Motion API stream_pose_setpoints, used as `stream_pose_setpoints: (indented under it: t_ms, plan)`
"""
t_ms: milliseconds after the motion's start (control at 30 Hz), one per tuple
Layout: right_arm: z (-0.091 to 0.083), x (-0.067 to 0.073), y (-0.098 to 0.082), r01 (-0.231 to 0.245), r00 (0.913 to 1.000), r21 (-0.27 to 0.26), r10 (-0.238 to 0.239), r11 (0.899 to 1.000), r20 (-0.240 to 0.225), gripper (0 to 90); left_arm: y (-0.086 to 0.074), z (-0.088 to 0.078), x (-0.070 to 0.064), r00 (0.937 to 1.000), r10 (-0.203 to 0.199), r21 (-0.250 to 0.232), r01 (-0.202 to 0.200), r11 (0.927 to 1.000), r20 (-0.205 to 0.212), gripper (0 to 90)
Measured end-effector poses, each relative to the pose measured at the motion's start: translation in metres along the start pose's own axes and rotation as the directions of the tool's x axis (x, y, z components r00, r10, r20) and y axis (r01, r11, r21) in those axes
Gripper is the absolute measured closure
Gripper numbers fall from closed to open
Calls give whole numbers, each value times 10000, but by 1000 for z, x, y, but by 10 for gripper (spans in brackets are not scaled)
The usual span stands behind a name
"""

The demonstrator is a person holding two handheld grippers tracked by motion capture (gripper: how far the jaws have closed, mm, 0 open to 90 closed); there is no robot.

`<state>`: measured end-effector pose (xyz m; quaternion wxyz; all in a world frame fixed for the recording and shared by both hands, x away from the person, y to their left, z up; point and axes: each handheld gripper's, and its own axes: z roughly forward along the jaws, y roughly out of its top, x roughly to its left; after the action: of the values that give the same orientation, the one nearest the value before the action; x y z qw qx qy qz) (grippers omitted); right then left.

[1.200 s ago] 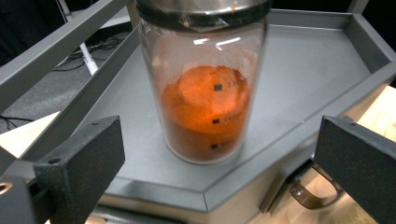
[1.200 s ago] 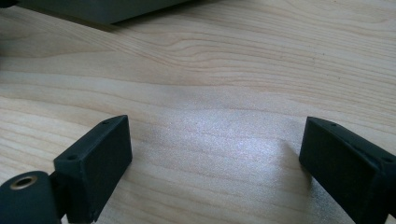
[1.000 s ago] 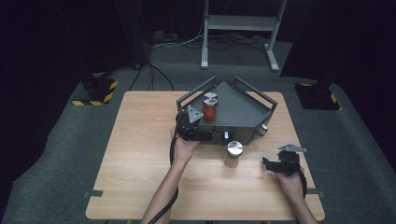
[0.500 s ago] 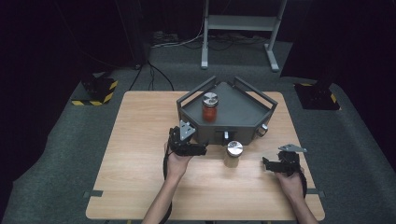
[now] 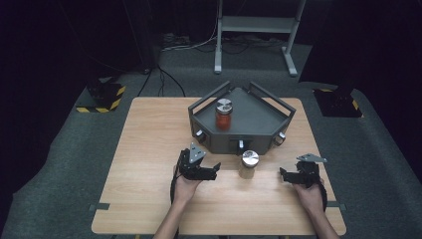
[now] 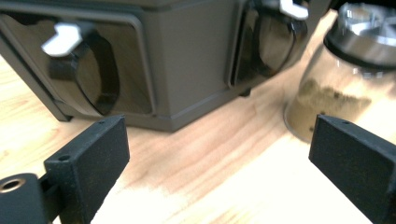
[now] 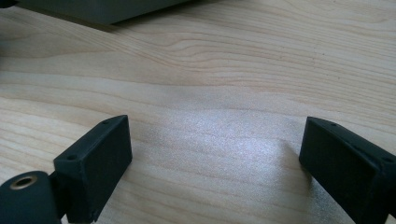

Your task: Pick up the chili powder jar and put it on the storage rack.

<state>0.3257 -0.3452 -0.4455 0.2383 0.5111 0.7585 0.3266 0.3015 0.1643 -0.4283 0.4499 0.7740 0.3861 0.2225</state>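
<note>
Wooden table [image 5: 149, 149] carries a dark grey, angular rack [image 5: 259, 122] near its far edge, a little right of the middle. On the rack's flat top, towards its left part, stands a jar of red contents [image 5: 223, 114] with a silver lid. A second jar, filled with a brownish powder [image 5: 248, 164] and also silver-lidded, stands on the table just in front of the rack's near face, roughly midway between the two hands.

To the left of the brown jar, close to the middle of the table, the left gripper [image 5: 209, 172] lies low over the wood, held in the person's left hand [image 5: 185, 189], with its jaws pointing right towards that jar. Its jaws have just been closing a little, yet they stand wide apart with nothing between them. In the left gripper view the two black pads frame bare wood; the brown jar [image 6: 341, 88] sits just beyond the right-hand pad, not touched, and the rack's lower front [image 6: 187, 60] with its round recesses and white tabs is straight ahead.

Near the right edge of the table, the right gripper [image 5: 283, 175] rests in the person's right hand [image 5: 309, 194], well apart from the brown jar. Its jaws are also spread wide and grip nothing; the right gripper view shows plain wood grain [image 7: 210, 93] between the pads and a corner of the rack [image 7: 102, 9] at the top
</note>
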Motion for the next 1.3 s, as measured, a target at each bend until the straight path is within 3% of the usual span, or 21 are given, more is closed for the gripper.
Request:
stream_pose_setpoints:
  t_ms: [333,533,1067,1300]
  plan:
    - [0,0,0,0,10000,-1,0,10000,1,92,-6,17,-1,9990,286,888,-314,9955,329,52]
    - [0,0,0,0,10000,0,0,10000,0,92,-11,21,1,9987,187,1014,-234,9946,472,52]
    - [0,0,0,0,10000,1,0,10000,1,92,-13,31,3,9993,-104,1478,52,9890,345,59]
    - [0,0,0,0,10000,1,0,10000,1,92,-11,36,0,9994,-46,1594,-9,9872,341,60]
